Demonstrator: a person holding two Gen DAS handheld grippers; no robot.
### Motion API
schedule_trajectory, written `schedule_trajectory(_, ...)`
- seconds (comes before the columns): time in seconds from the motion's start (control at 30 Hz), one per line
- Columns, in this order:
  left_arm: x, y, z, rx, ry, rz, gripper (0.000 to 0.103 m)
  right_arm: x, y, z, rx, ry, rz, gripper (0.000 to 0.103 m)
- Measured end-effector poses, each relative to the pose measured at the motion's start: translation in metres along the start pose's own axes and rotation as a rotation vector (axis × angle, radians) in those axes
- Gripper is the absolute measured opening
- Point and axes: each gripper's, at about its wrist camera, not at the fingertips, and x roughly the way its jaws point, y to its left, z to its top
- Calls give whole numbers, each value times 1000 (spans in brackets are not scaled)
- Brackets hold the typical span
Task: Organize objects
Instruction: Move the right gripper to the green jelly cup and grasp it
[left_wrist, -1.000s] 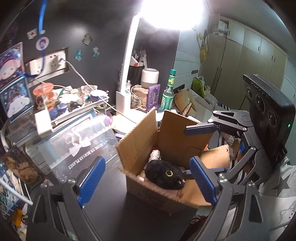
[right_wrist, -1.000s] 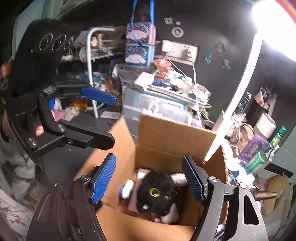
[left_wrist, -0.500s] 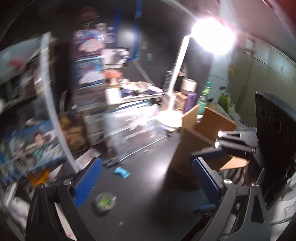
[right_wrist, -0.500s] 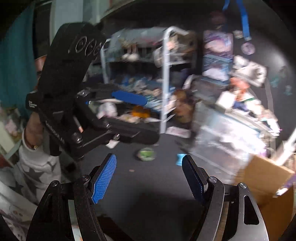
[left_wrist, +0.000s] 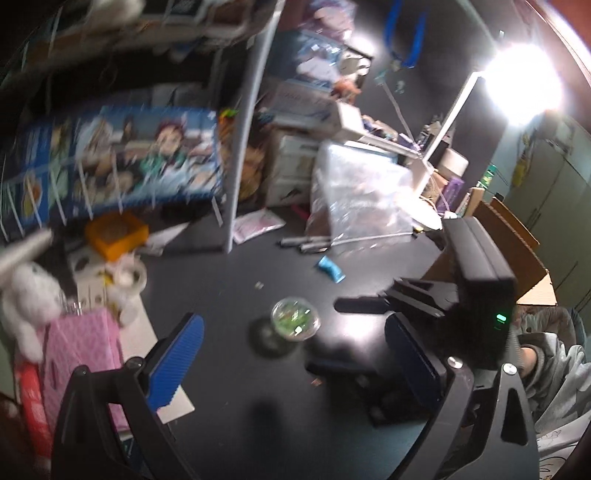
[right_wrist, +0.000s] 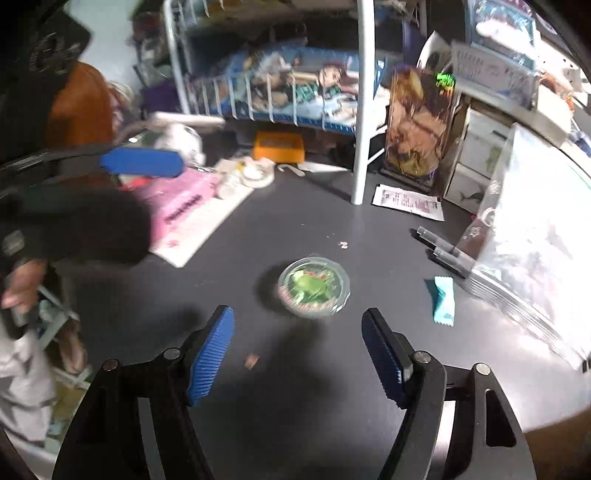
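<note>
Round clear plastic cup with green stuff inside (right_wrist: 313, 287) sits in the middle of the right wrist frame on the dark tabletop (right_wrist: 332, 406), a bit blurry (can't read the label).

Going left to right in that view: far left is the left gripper (right_wrist: 142, 162), only one blue pad clearly showing. Next come a pink packet (right_wrist: 181, 199) and a roll of white tape (right_wrist: 258, 175) toward the upper left. Bottom centre is the right gripper (right_wrist: 297, 354), jaws closing, nothing between them, cup just beyond the tips. Right of the cup lies a small light-blue wrapper (right_wrist: 443, 301), then two grey pens (right_wrist: 447, 251) against a clear plastic bag (right_wrist: 535, 258).

In the left wrist view the left gripper (left_wrist: 295, 354) is spread wide and empty, the cup (left_wrist: 294, 318) near its tips, and a brown cardboard box (left_wrist: 517, 254) sits at the right.
</note>
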Motion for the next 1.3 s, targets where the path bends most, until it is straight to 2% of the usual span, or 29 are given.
schedule_trajectory(0.07,3,8,-5,-24,10,1,98,14,-2,3,-12,14,-26,58)
schedule_trajectory(0.2,5,17,-11,-45,23,8,98,30,-8,6,-20,28,-37,36)
schedule_trajectory(0.23,5,19,-11,-49,26,8,98,30,-7,7,-31,29,-44,33)
schedule_trajectory(0.27,6,20,-11,-51,28,9,98,30,-7,7,-38,27,-43,21)
schedule_trajectory(0.53,17,19,-9,-50,56,5,98,27,-8,6,-35,27,-14,21)
schedule_trajectory(0.7,22,18,-7,-55,64,-23,98,11,-6,4,-35,-20,25,21)
schedule_trajectory(0.93,36,14,-7,-55,101,-45,98,6,-4,-9,-29,28,62,21)
schedule_trajectory(0.97,37,14,-8,-52,106,-45,98,6,-4,-11,-33,30,56,25)
schedule_trajectory(1.0,38,13,-8,-47,110,-43,98,7,-5,-12,-37,32,42,34)
schedule_trajectory(1.07,40,12,-8,-44,116,-40,98,9,-6,-11,-41,35,22,41)
schedule_trajectory(1.23,43,11,-10,-45,126,-45,98,17,-6,-4,-47,36,20,41)
schedule_trajectory(1.3,45,11,-10,-45,133,-49,98,19,-5,-2,-60,35,13,33)
